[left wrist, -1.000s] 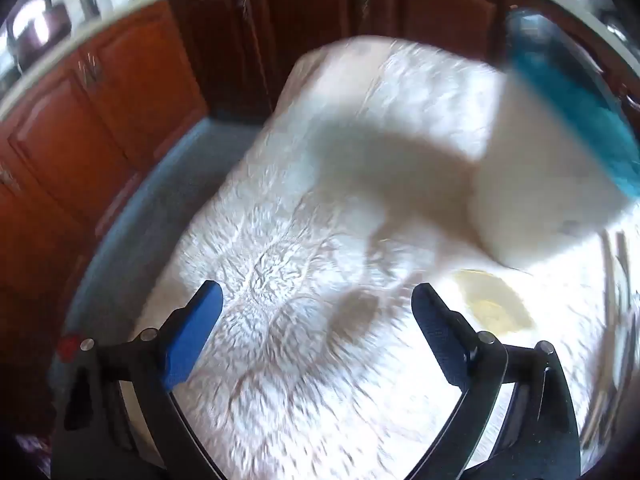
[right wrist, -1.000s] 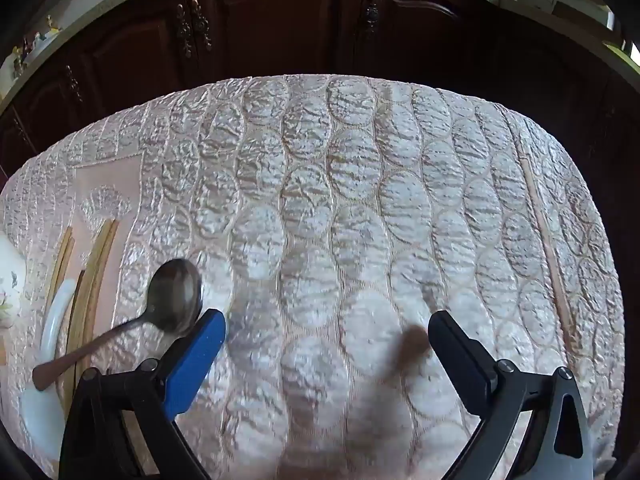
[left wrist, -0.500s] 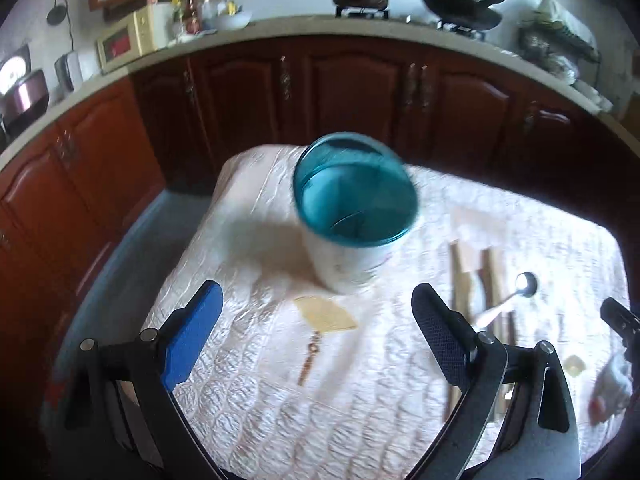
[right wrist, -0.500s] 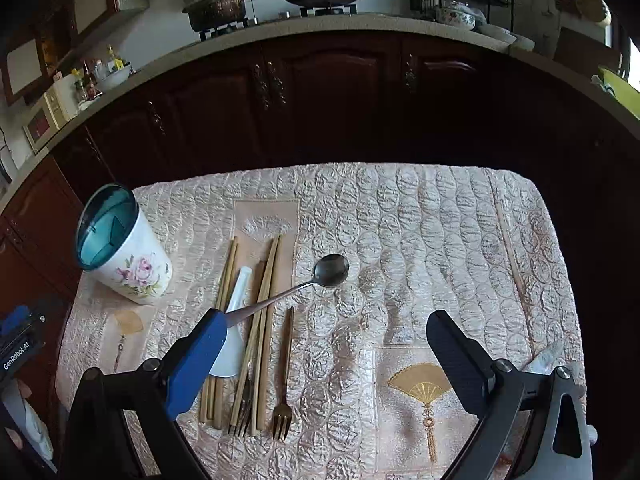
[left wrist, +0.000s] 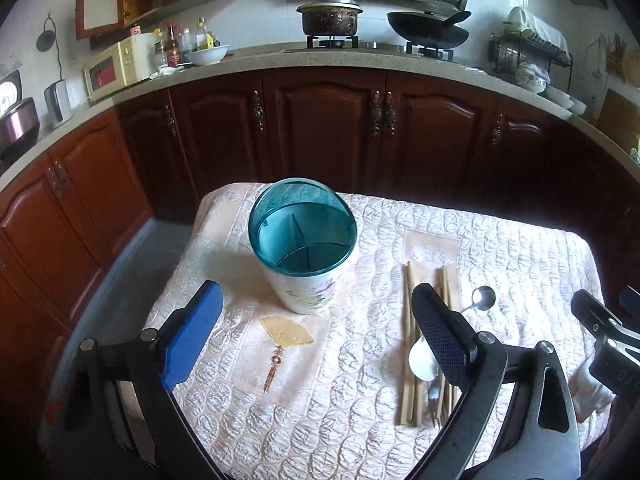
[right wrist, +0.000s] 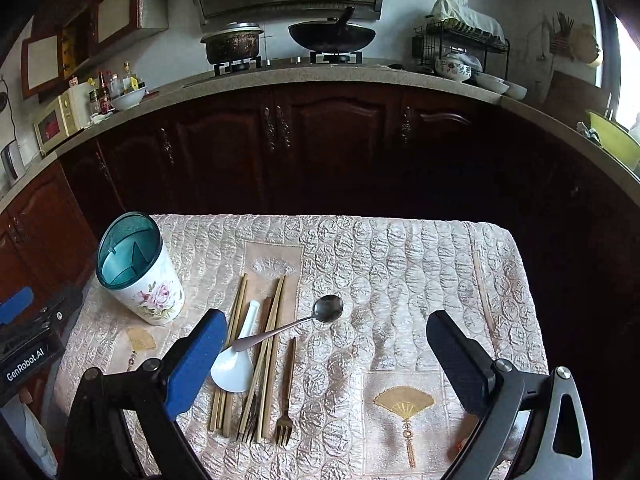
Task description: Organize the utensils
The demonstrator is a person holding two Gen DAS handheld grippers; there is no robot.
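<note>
Quilted cream tablecloth (right wrist: pixel 400 280) bearing white floral holder with teal divided rim (right wrist: pixel 138 276), bamboo chopsticks (right wrist: pixel 236 320), slim rigid steel spoon (right wrist: pixel 304 320) lying slick across them, best pinched mid-handle; both grippers (right wrist: pixel 320 360) (left wrist: pixel 316 340) wide open, empty

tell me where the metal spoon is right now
In the right wrist view the metal spoon lies left of centre on the quilted tablecloth, its handle resting across the chopsticks and white ceramic spoon.

L wrist: above table's left, facing counter | R wrist: further right | shared: utensil holder (left wrist: pixel 303 245) (right wrist: pixel 138 270), spoon (left wrist: pixel 482 297) (right wrist: pixel 325 311)
</note>
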